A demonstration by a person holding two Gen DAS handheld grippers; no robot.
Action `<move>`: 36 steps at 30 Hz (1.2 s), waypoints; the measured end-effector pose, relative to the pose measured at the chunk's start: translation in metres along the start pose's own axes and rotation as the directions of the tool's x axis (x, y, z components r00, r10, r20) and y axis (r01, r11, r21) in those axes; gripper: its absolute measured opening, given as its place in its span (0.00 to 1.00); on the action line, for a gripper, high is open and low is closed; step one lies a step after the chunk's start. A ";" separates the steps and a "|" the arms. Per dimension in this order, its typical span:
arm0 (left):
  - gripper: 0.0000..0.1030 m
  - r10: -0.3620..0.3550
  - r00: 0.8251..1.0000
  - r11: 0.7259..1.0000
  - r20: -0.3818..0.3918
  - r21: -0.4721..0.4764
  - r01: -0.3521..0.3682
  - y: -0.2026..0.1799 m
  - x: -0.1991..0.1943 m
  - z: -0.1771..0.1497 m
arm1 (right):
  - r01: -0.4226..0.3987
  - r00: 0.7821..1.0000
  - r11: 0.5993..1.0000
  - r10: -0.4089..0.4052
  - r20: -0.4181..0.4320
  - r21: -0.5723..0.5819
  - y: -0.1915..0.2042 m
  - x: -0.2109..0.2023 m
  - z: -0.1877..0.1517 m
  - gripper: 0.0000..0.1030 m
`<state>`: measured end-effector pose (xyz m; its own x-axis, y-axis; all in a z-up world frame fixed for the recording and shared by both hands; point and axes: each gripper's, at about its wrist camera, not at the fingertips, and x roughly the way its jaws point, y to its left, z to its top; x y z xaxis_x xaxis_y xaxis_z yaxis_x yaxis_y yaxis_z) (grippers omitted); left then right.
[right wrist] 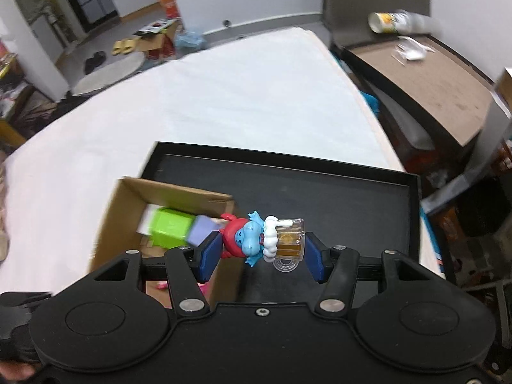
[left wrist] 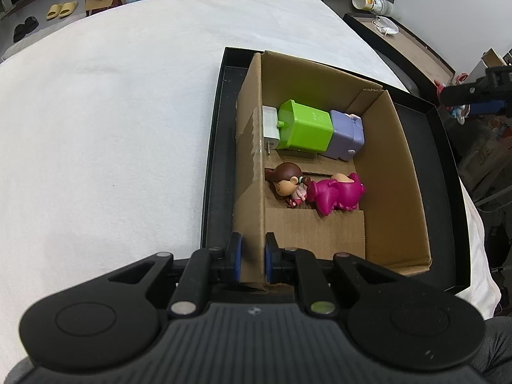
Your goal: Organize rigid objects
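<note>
A cardboard box [left wrist: 393,172] stands in a black tray [left wrist: 217,147] on the white table. Inside lie a green cube [left wrist: 304,128], a purple cube [left wrist: 347,136], a white block [left wrist: 270,124], a brown-haired doll [left wrist: 288,185] and a magenta figure [left wrist: 336,192]. My left gripper [left wrist: 252,256] is shut on the box's left wall. My right gripper [right wrist: 260,249] is shut on a blue figure with a beer mug [right wrist: 265,240], held above the tray [right wrist: 320,188] right of the box [right wrist: 128,204]; it also shows at the far right of the left wrist view [left wrist: 473,92].
A brown side table [right wrist: 425,80] with a tipped cup [right wrist: 384,20] stands right of the white table. Slippers and a carton lie on the floor beyond. White tabletop [left wrist: 112,112] spreads left of the tray.
</note>
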<state>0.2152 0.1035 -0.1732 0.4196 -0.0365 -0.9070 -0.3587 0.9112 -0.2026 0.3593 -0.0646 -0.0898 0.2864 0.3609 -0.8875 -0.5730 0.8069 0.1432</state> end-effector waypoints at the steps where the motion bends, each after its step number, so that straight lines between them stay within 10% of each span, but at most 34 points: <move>1: 0.13 0.000 1.000 1.000 0.000 0.001 0.000 0.000 0.000 0.000 | -0.004 1.000 1.000 0.004 0.003 -0.010 0.004 -0.002 0.000 0.52; 26: 0.13 -0.040 0.999 0.999 0.012 -0.008 0.040 0.008 -0.002 -0.002 | -0.039 0.995 0.994 0.029 -0.096 -0.105 0.088 0.022 -0.013 0.53; 36: 0.14 -0.056 0.998 0.998 0.018 -0.011 0.056 0.011 -0.003 -0.002 | -0.047 0.998 0.999 0.046 -0.044 -0.024 0.079 0.009 -0.014 0.70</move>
<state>0.2082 0.1127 -0.1737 0.4540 -0.0801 -0.8874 -0.3435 0.9032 -0.2573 0.3058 -0.0041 -0.0924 0.2259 0.3770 -0.8983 -0.6042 0.7775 0.1743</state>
